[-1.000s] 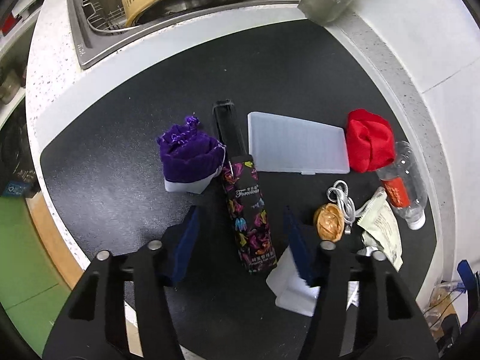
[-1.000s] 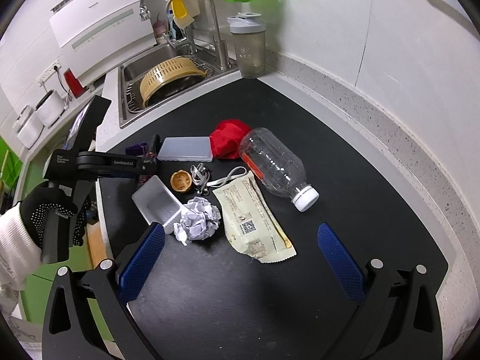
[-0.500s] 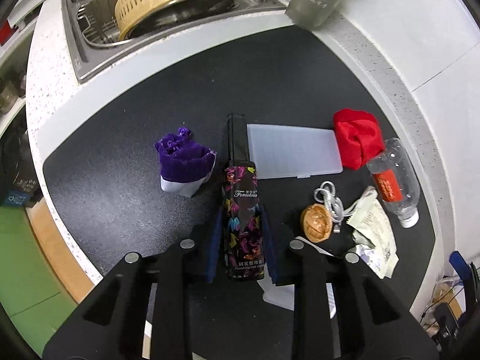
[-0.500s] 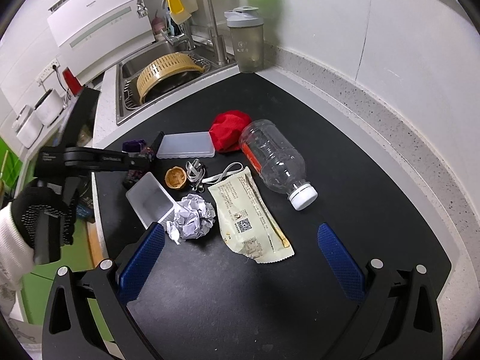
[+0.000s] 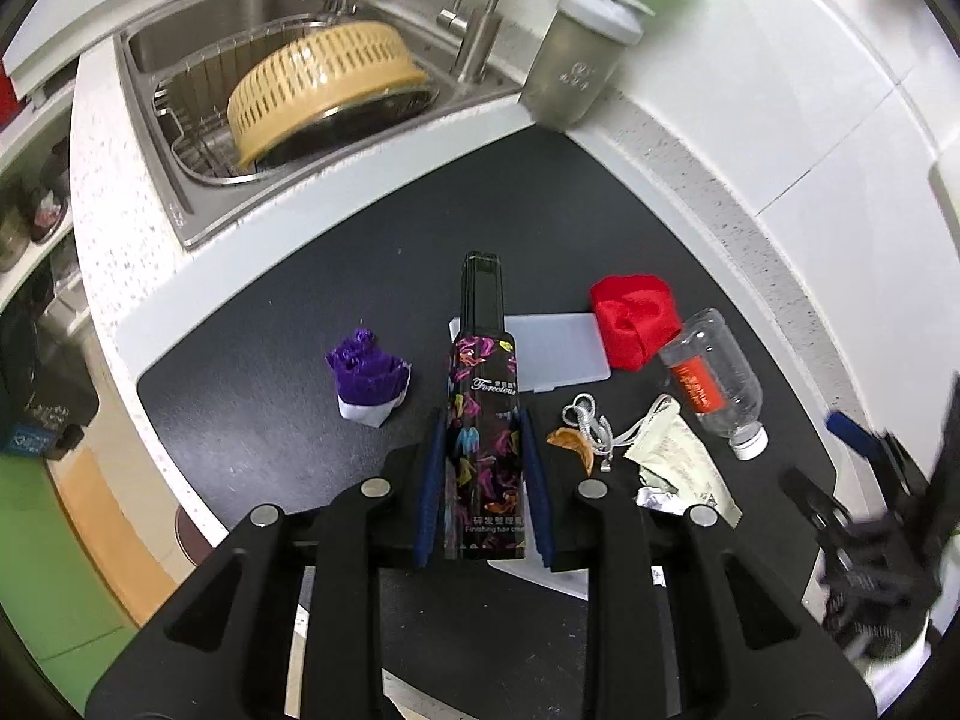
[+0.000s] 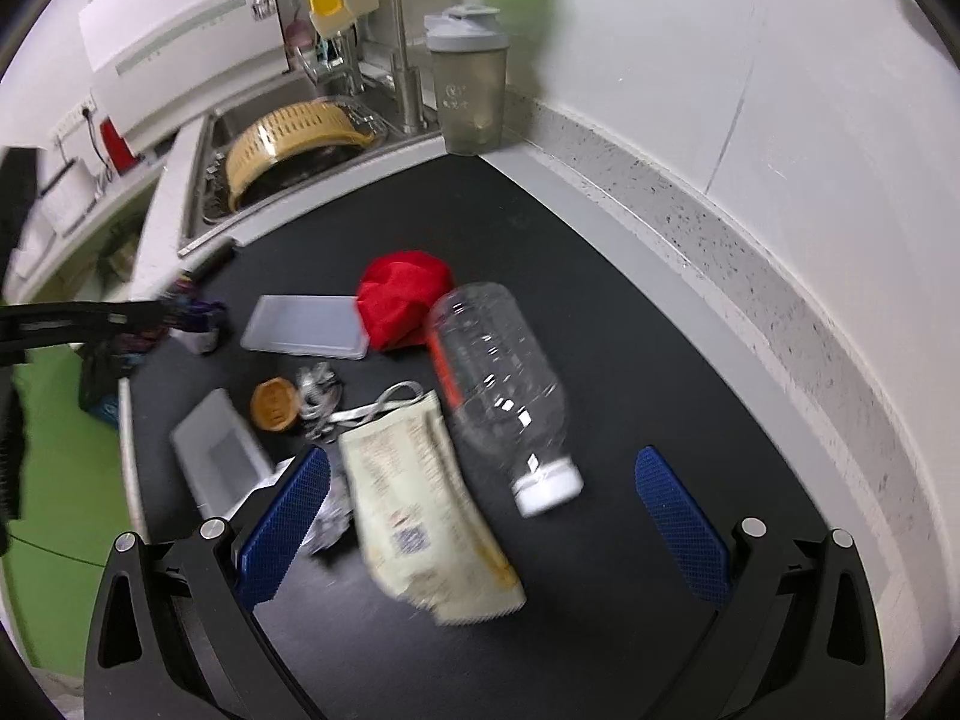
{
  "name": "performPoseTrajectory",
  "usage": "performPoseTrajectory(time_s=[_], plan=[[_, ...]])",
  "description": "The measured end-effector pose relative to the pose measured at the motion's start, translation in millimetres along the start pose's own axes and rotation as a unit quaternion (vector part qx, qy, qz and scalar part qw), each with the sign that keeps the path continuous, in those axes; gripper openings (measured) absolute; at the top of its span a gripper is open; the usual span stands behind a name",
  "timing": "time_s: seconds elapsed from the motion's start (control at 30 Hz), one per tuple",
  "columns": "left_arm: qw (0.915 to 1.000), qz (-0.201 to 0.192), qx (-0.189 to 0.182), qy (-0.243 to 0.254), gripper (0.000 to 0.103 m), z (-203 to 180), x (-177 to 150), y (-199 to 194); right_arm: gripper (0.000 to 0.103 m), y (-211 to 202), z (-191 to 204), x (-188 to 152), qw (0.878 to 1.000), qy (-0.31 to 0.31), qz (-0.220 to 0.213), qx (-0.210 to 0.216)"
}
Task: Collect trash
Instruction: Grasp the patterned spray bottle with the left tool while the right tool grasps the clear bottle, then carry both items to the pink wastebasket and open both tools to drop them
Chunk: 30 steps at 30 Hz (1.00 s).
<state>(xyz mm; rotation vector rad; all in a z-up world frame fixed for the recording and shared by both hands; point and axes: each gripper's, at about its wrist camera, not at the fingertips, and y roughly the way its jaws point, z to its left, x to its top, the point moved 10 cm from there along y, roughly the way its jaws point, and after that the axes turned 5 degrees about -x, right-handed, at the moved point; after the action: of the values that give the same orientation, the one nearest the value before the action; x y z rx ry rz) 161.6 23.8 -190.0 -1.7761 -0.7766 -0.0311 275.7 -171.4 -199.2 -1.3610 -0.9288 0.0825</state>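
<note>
My left gripper (image 5: 483, 468) is shut on a black floral hair-cream box (image 5: 485, 420) and holds it lifted above the black counter mat (image 5: 288, 360). My right gripper (image 6: 483, 495) is open and empty, low over an empty snack wrapper (image 6: 414, 498) and a clear plastic bottle (image 6: 498, 372). A crumpled paper ball (image 6: 333, 525) sits partly hidden behind my right gripper's left finger. A brown paper cup liner (image 6: 275, 403), a white cord (image 6: 324, 396), a purple wrapper (image 5: 367, 375) and a red cloth (image 6: 402, 297) lie on the mat.
A flat white lid (image 6: 306, 333) and a white tray (image 6: 219, 456) lie on the mat. The sink (image 5: 198, 138) holds a yellow colander (image 5: 324, 90). A grey shaker cup (image 6: 471, 93) stands at the back by the wall. The mat's edge drops off at the left.
My left gripper has lifted the floral box off the mat and tilted up toward the sink. My right gripper has moved forward and down over the wrapper and bottle, still open.
</note>
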Motion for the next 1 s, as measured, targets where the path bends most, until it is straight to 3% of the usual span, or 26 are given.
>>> performPoseTrajectory(time_s=[0.4, 0.43, 0.5, 0.53, 0.57, 0.83, 1.0], plan=[[0.9997, -0.016, 0.004, 0.018, 0.025, -3.2, 3.3, -16.5, 0.097, 71.8, 0.1, 26.5, 0.996, -0.077, 0.045, -0.002], [0.9997, -0.016, 0.005, 0.018, 0.025, -3.4, 3.0, -16.7, 0.095, 77.8, 0.6, 27.4, 0.995, -0.082, 0.051, 0.001], [0.9997, -0.017, 0.005, 0.017, 0.025, -2.8, 4.0, -17.2, 0.077, 87.0, 1.5, 26.5, 0.994, -0.086, 0.062, 0.006], [0.9997, -0.017, 0.005, 0.016, 0.025, -2.3, 4.1, -17.6, 0.063, 92.0, 1.6, 25.3, 0.994, -0.087, 0.069, 0.007], [0.9997, -0.018, 0.005, 0.015, 0.025, -1.7, 4.2, -18.1, 0.060, 96.4, 1.1, 24.1, 0.994, -0.085, 0.075, 0.010], [0.9997, -0.020, 0.004, 0.016, 0.025, 0.5, 4.2, -20.9, 0.058, 89.1, -1.0, 24.2, 0.996, -0.065, 0.061, 0.024], [0.9993, -0.027, 0.002, 0.025, 0.025, -0.8, 4.4, -30.9, 0.058, 55.8, -4.7, 29.8, 0.998, -0.048, 0.030, 0.024]])
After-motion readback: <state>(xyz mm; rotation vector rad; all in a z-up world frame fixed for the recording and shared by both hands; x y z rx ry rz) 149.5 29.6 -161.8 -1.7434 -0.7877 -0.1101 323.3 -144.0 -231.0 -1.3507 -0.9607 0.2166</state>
